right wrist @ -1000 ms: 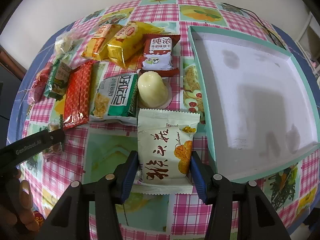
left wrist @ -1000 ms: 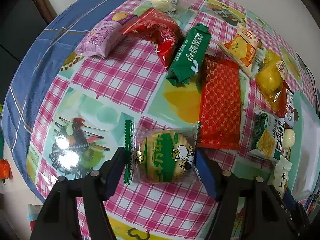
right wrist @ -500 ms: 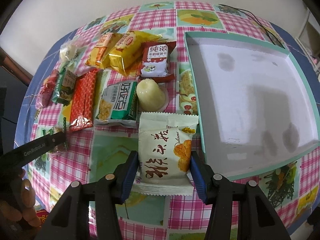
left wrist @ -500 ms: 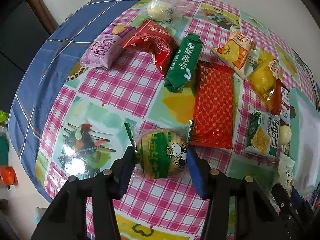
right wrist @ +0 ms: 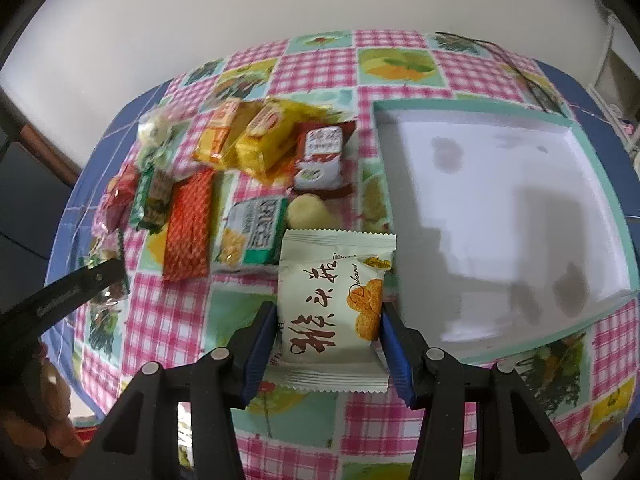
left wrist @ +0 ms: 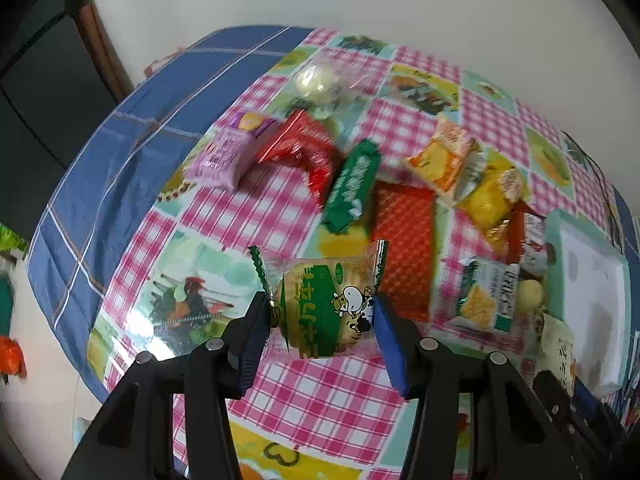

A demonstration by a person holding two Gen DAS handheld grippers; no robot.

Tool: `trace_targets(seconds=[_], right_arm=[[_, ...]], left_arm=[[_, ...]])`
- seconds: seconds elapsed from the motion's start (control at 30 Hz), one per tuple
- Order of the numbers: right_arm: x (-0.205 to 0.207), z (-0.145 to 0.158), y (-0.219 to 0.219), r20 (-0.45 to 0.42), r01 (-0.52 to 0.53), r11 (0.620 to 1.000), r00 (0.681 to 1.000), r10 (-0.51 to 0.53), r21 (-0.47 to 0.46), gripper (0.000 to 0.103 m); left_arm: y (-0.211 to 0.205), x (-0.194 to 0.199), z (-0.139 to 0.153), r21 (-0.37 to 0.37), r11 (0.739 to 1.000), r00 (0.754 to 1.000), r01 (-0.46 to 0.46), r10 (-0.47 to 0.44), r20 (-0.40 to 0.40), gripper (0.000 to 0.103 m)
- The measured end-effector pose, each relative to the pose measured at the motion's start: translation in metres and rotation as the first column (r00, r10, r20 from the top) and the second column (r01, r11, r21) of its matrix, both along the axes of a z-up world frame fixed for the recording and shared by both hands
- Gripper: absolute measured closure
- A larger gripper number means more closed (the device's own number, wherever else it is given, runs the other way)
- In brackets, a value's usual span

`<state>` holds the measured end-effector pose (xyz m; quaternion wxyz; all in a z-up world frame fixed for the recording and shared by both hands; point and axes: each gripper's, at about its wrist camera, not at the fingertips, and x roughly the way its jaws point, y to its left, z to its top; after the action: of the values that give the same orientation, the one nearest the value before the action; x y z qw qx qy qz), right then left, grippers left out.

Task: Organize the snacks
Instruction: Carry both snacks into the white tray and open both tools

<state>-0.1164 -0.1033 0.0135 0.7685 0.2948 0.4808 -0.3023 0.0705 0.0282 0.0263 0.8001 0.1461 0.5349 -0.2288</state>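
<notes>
My left gripper (left wrist: 320, 334) is shut on a clear-and-green cake packet with a cow on it (left wrist: 320, 308) and holds it above the checked tablecloth. My right gripper (right wrist: 330, 344) is shut on a white packet with dark script and orange biscuits (right wrist: 334, 308), lifted just left of the teal-rimmed white tray (right wrist: 600, 152). That tray also shows in the left wrist view (left wrist: 554, 232). Several snacks lie in a cluster on the cloth: a red patterned packet (right wrist: 188, 228), a green-white packet (right wrist: 252, 232), a yellow packet (right wrist: 264, 140).
In the left wrist view a purple packet (left wrist: 224, 156), a red packet (left wrist: 304, 152), a green bar (left wrist: 352, 184) and a clear bag with a pale ball (left wrist: 316, 80) lie at the far side. The blue cloth edge (left wrist: 100, 184) drops off at left. A cable (right wrist: 532, 76) runs behind the tray.
The left gripper closed on the cow packet and lifted it off the cloth. The right gripper rose with the white packet; both views now sit higher above the table.
</notes>
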Motion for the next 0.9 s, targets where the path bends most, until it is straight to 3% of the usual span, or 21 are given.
trace_targets(seconds=[0.3, 0.67, 0.9], right_arm=[[-0.016, 0.004, -0.038, 0.007, 0.139, 0.99, 0.99, -0.139, -0.037, 0.049], [-0.049, 0.005, -0.095, 0.005, 0.314, 0.948, 0.949, -0.314, -0.059, 0.048], [-0.075, -0.002, -0.138, -0.007, 0.428, 0.901, 0.903, -0.43, -0.074, 0.048]], left_arm=[[-0.054, -0.05, 0.013, -0.023, 0.981, 0.98, 0.192, -0.19, 0.064, 0.05], [-0.152, -0.112, 0.023, -0.02, 0.905, 0.895, 0.425, -0.417, 0.158, 0.049], [-0.201, -0.135, 0.013, -0.003, 0.862, 0.846, 0.507, -0.497, 0.192, 0.049]])
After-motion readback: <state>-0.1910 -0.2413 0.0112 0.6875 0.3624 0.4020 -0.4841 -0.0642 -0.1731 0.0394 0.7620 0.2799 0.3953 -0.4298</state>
